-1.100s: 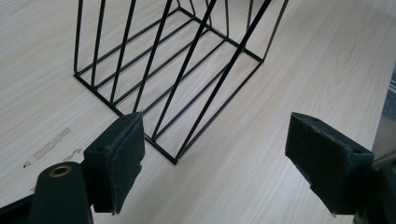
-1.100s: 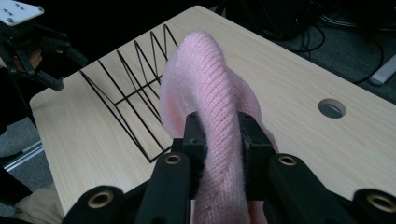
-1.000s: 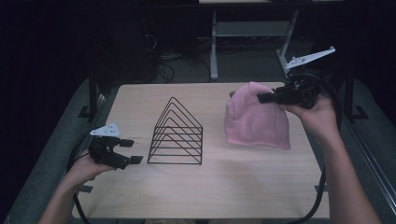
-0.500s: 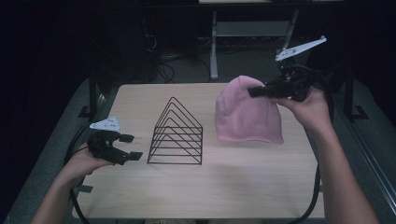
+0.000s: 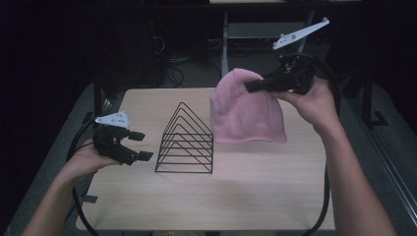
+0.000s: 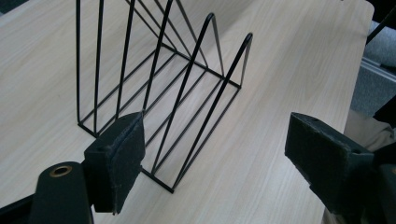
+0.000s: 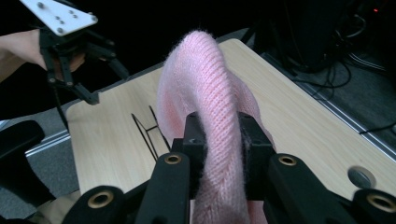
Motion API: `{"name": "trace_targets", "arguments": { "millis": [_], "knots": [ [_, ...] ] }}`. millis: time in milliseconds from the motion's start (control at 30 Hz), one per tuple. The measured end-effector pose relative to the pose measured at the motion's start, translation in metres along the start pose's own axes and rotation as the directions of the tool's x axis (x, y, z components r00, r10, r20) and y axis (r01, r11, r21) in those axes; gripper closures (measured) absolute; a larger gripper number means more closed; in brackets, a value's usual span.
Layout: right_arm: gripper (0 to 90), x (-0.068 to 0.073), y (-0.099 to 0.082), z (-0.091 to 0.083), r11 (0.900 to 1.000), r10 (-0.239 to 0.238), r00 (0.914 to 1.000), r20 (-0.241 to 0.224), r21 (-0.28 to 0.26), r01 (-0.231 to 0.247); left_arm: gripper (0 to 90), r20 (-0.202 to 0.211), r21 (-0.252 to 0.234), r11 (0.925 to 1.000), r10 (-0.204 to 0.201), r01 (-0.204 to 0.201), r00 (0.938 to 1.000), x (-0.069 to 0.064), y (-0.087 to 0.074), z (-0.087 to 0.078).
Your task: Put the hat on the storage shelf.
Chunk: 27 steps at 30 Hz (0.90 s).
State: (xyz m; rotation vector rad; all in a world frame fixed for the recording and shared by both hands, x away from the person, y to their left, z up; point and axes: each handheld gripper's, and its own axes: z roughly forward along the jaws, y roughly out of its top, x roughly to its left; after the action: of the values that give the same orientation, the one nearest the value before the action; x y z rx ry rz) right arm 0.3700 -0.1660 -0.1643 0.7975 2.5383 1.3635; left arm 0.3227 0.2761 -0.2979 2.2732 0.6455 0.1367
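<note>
High view: a pink knitted hat (image 5: 248, 110) hangs above the far right part of the table (image 5: 246, 196), pinched at its crown by the right gripper (image 5: 253, 86), its open rim dangling just above or barely touching the wood; which of the two cannot be told. Right gripper view shows the same hat (image 7: 210, 107) with a thick fold of knit squeezed between the two black jaws, the pads pressing into the wool on both sides. The right hand (image 5: 312, 101) holds that gripper raised over the far right edge, jaws pointing left.

Just left of the hat stands a black wire rack (image 5: 187, 142) of triangular loops, upright near the table's middle and apart from the hat. In the left gripper view the rack (image 6: 177, 93) lies just beyond the jaws, untouched.

The left gripper (image 5: 139, 146) hovers at the near left of the rack, jaws spread wide with nothing between them, carried by the left hand (image 5: 86, 160).
</note>
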Motion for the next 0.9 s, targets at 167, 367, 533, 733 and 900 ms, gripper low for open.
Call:
{"name": "trace_targets", "arguments": {
  "millis": [167,367,533,733,900],
  "knots": [
    [75.9,0.008,0.017,0.005,0.9995,-0.03,0.9993,-0.02,0.001,0.03,20.3,0.002,0.003,0.9997,0.023,-0.023,0.9997,-0.002,0.013,-0.004],
    [75.9,0.019,0.037,0.012,0.9982,-0.06,0.9972,-0.044,0.0,0.06,20.2,0.015,-0.019,0.9993,0.032,-0.031,0.9994,-0.005,0.028,-0.008],
    [75.9,0.027,0.05,0.021,0.9968,-0.08,0.9944,-0.069,0.003,0.08,20.1,0.012,-0.004,0.9989,0.048,-0.048,0.9988,-0.005,0.039,-0.009],
    [75.9,0.035,0.062,0.033,0.9948,-0.101,0.99,-0.098,0.0,0.101,20.1,0.016,-0.018,0.998,0.061,-0.061,0.998,-0.008,0.051,-0.013],
    [75.9,0.042,0.071,0.045,0.9937,-0.112,0.9863,-0.121,-0.005,0.112,20.3,0.043,-0.024,0.9969,0.077,-0.076,0.9961,-0.006,0.056,-0.016]
  ]
}}
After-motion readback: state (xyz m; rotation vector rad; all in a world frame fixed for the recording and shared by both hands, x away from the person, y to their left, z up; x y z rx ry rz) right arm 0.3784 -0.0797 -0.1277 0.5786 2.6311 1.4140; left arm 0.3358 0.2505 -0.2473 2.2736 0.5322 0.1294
